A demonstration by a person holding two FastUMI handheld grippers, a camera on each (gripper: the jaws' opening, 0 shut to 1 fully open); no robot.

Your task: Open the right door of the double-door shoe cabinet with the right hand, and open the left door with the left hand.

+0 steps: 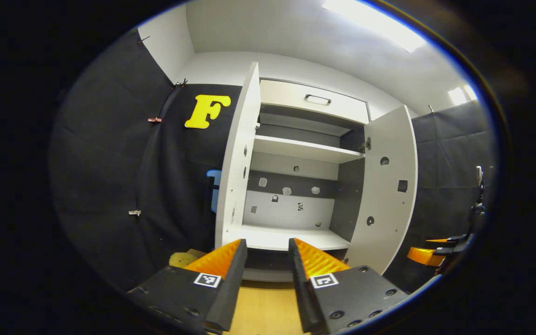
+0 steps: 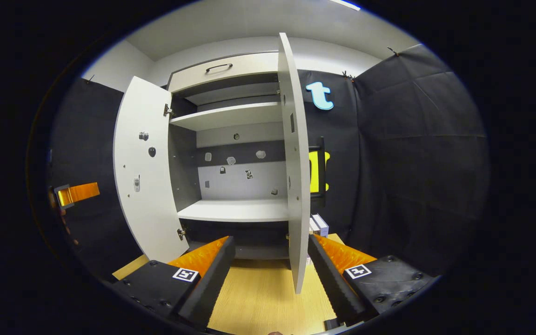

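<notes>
The white double-door shoe cabinet (image 1: 296,186) stands with both doors swung out. In the left gripper view the left door (image 1: 236,158) shows nearly edge-on and the right door (image 1: 386,186) angles outward. My left gripper (image 1: 268,260) is open, a short way in front of the bottom shelf, holding nothing. In the right gripper view the right door (image 2: 296,163) stands edge-on, its lower corner between the spread fingers of my right gripper (image 2: 270,253), close by the right finger (image 2: 328,265); I cannot tell if they touch. The left door (image 2: 144,172) hangs wide.
A closed drawer with a dark handle (image 1: 317,99) tops the cabinet, and bare shelves (image 2: 235,209) sit inside. The floor (image 2: 258,298) is light wood. Small boxes (image 2: 319,225) lie beside the cabinet's right side. The other gripper (image 2: 75,193) shows far left, and likewise far right (image 1: 435,251).
</notes>
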